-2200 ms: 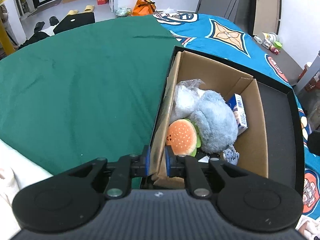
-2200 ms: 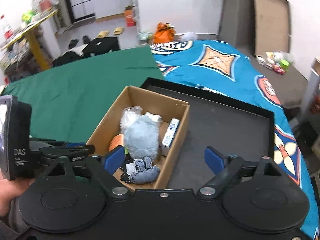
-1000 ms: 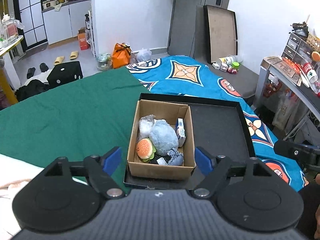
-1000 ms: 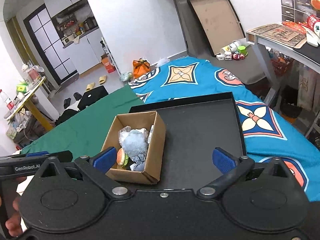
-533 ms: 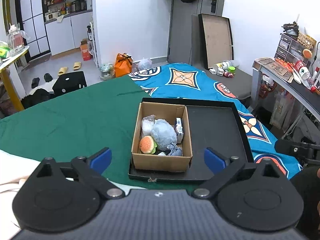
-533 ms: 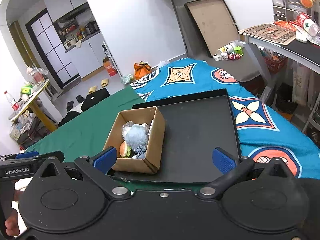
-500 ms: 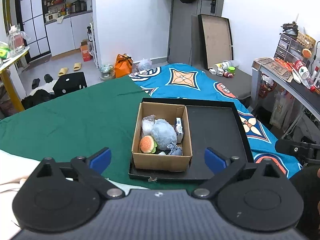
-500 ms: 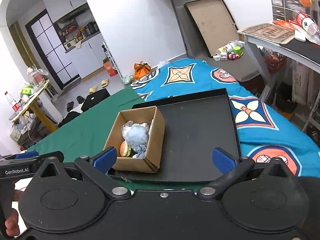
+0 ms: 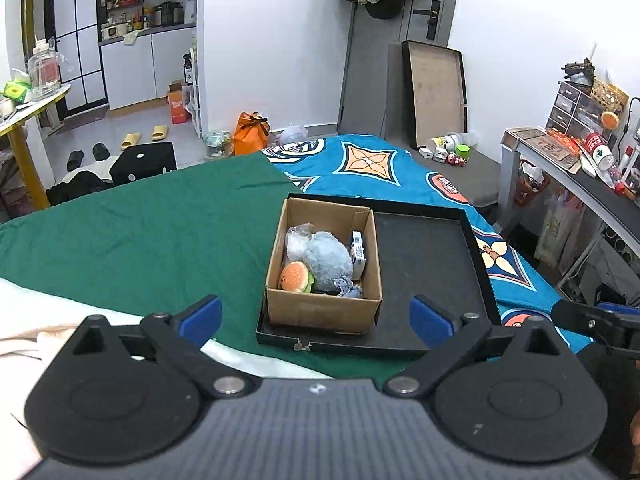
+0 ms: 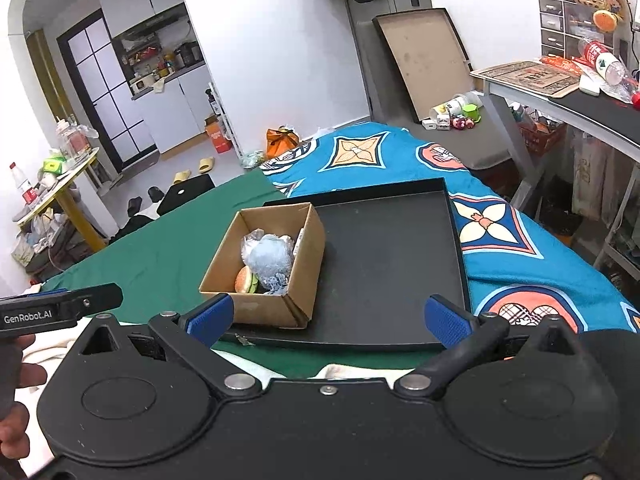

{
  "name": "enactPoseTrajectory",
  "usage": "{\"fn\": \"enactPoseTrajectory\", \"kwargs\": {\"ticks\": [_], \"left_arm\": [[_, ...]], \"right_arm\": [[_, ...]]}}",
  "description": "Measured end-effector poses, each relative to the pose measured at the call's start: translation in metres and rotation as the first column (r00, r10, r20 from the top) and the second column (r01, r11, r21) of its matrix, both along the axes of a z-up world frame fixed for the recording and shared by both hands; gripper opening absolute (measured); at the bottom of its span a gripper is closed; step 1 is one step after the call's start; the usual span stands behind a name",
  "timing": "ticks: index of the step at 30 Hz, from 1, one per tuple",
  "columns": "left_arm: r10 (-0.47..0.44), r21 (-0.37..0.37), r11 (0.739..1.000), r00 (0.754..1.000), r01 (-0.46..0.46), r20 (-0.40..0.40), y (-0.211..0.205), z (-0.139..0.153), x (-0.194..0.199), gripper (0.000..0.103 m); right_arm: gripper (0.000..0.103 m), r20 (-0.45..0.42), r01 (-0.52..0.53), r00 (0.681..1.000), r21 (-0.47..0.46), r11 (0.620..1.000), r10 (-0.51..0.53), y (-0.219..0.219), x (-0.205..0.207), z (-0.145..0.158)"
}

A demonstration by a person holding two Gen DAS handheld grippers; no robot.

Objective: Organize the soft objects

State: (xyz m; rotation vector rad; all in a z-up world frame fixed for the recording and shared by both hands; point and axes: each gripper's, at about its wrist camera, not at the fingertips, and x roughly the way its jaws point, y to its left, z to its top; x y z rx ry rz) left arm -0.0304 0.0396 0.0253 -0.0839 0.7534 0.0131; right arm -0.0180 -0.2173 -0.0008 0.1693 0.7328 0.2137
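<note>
You are holding the left claw (image 9: 316, 316) wide, its blue pads (image 9: 200, 318) standing apart with nothing between them, back from the near edge of the black tray (image 9: 432, 256). Your right claw (image 10: 326, 320) is also standing wide and gripping nothing, its pads (image 10: 442, 320) framing the tray's near rim from your side.

The cardboard box (image 9: 322, 310) is sitting inside the tray's left half, at about 12 o'clock from the left claw and 11 o'clock from the right one. The soft things are lying in the box: a burger plush (image 9: 295, 277) at the near left corner, a grey-blue plush (image 9: 328, 260) touching it at its 2 o'clock, a clear plastic bag (image 9: 296, 240) at the far left, and a small blue and white carton (image 9: 357, 254) leaning against the right wall. The tray's right half is lying bare.

The tray is resting on a bed, straddling the green cloth (image 9: 140, 232) at 9 o'clock and the patterned blue blanket (image 9: 368, 164) at 1 o'clock. Your left hand's fingers (image 10: 20, 376) are showing at the left edge of the right wrist view
</note>
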Motion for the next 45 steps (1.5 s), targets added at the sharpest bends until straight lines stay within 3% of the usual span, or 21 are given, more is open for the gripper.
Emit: {"fn": "enactPoseTrajectory", "kwargs": {"ticks": [10, 45], "left_arm": [[-0.015, 0.050, 0.999, 1.000, 0.016, -0.016, -0.010, -0.015, -0.005, 0.100], [-0.026, 0.065, 0.997, 1.000, 0.027, -0.009, -0.019, -0.013, -0.002, 0.100]], "right_arm": [[0.103, -0.017, 0.038, 0.999, -0.020, 0.999, -0.039, -0.006, -0.006, -0.014], [0.103, 0.001, 0.068, 0.998, -0.049, 0.997, -0.068, -0.007, -0.012, -0.016]]}}
